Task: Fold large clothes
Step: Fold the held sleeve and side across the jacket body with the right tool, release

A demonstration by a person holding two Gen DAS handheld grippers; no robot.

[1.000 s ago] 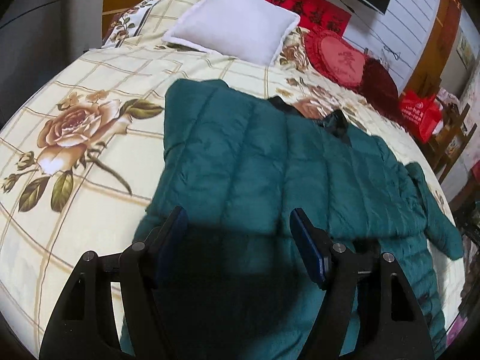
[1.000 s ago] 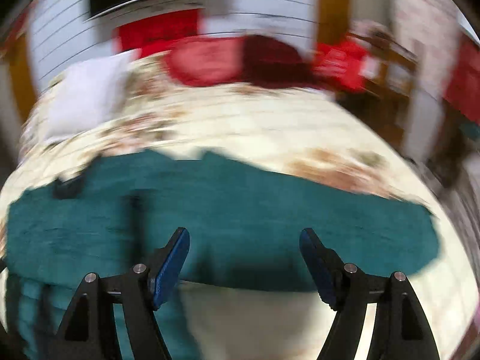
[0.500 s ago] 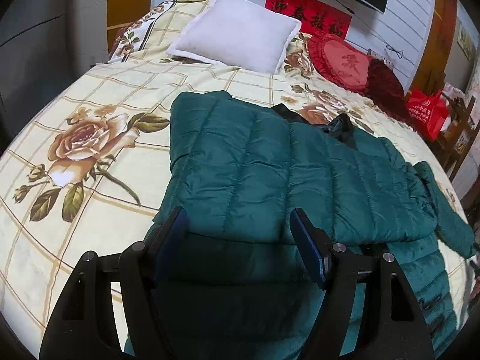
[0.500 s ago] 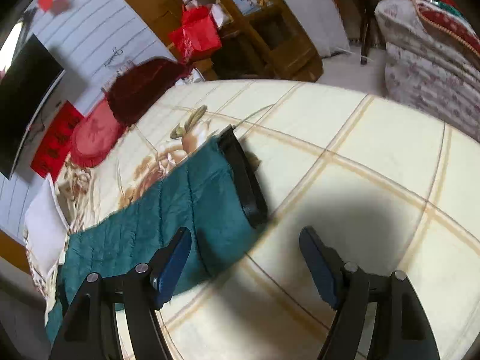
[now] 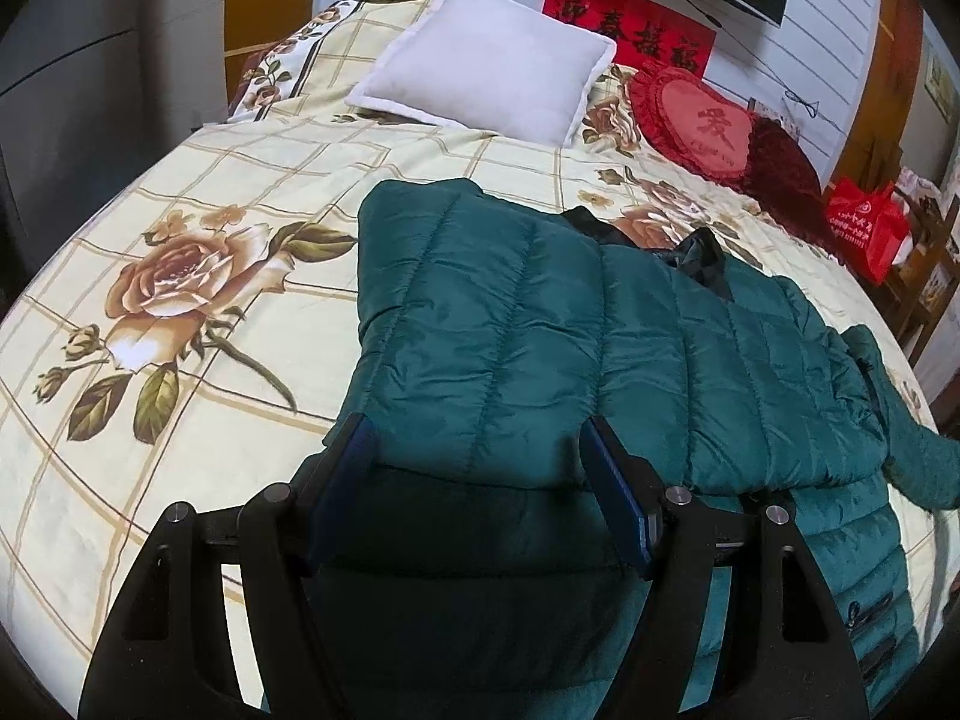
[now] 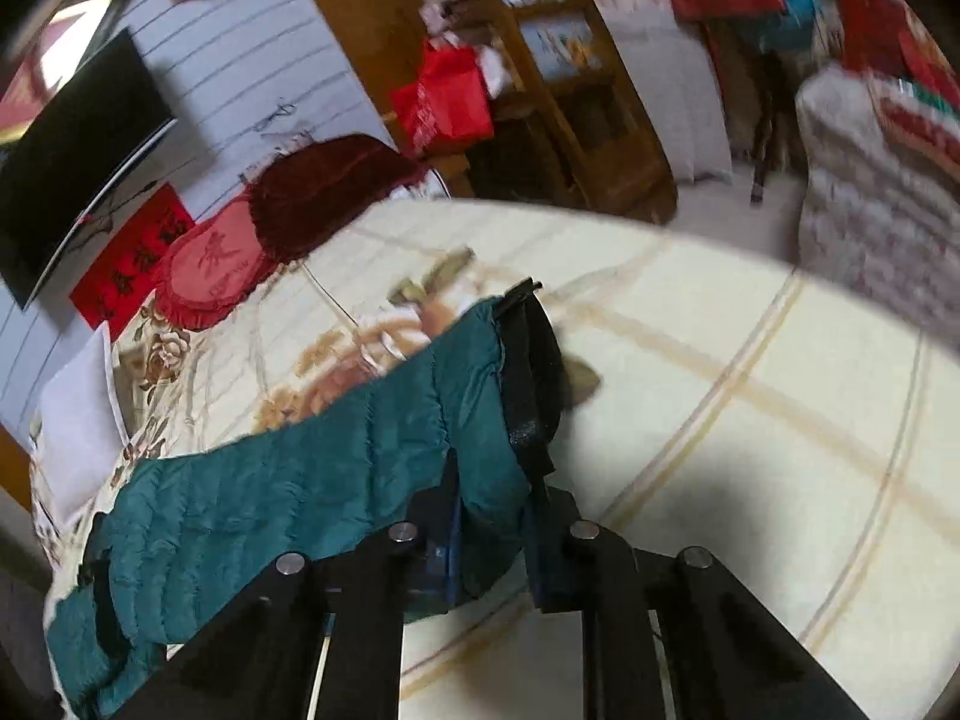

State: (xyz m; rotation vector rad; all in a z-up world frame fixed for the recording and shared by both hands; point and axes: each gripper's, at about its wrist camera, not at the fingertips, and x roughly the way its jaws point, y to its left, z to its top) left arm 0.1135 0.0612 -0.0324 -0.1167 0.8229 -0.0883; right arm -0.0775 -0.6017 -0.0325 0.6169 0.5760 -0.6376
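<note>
A dark green quilted down jacket lies on the bed, its left side folded over the body, black collar at the far edge. My left gripper is open and empty, hovering over the jacket's near part. In the right wrist view the jacket's right sleeve stretches out across the bed, ending in a black cuff. My right gripper is shut on the sleeve just behind the cuff.
The bed has a cream floral checked cover. A white pillow and red heart cushion lie at the head. A red bag and wooden chair stand beside the bed.
My right gripper swung to the sleeve end, moved in and closed on the sleeve by the cuff. My left gripper drew back slightly and stays open.
</note>
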